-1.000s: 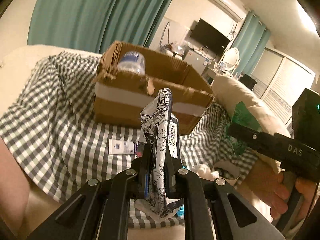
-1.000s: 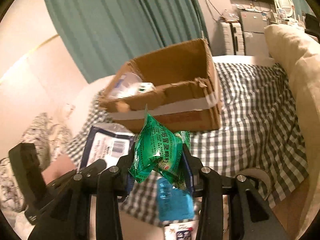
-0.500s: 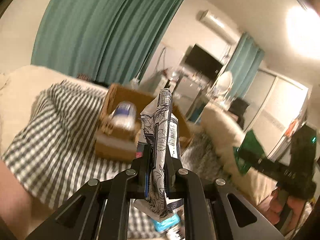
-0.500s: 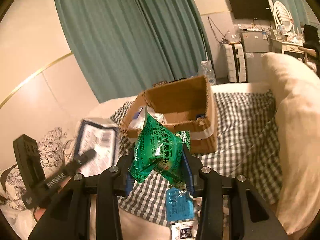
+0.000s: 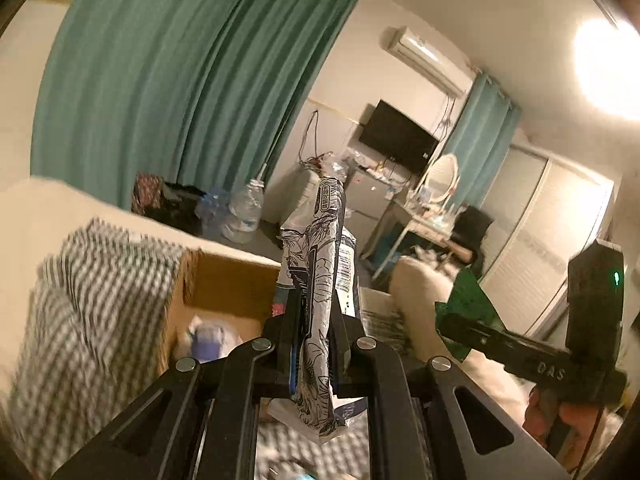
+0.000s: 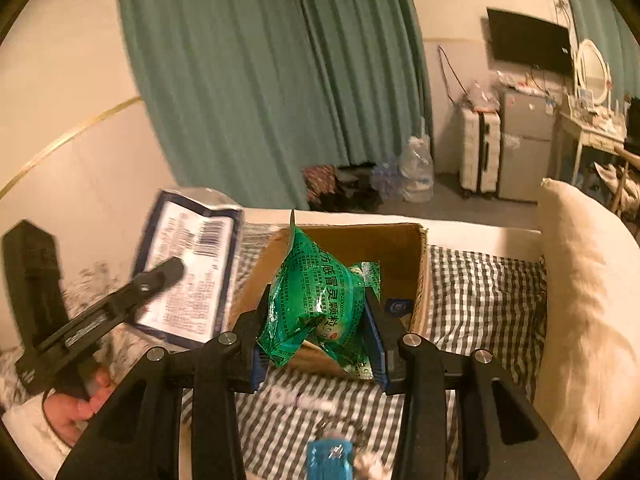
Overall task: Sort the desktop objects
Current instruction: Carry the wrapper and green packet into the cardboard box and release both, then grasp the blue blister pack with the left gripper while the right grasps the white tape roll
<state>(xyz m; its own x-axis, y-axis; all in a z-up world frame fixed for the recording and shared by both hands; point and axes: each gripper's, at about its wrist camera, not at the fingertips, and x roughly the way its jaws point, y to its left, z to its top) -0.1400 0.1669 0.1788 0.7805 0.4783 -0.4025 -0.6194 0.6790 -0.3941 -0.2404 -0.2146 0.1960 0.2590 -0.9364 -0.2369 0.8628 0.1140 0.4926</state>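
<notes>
Green packet (image 6: pixel 320 300) bears Chinese characters; white packet (image 5: pixel 320 304) shows barcode

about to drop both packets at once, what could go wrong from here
1. The left gripper pinches the flat white packet near its lower end, so the tall free part could swing and land outside the cardboard box.
2. The right gripper squeezes the puffy green packet; it may spring sideways on release.
3. Both grippers sit close together above one box, so they could bump.
</notes>
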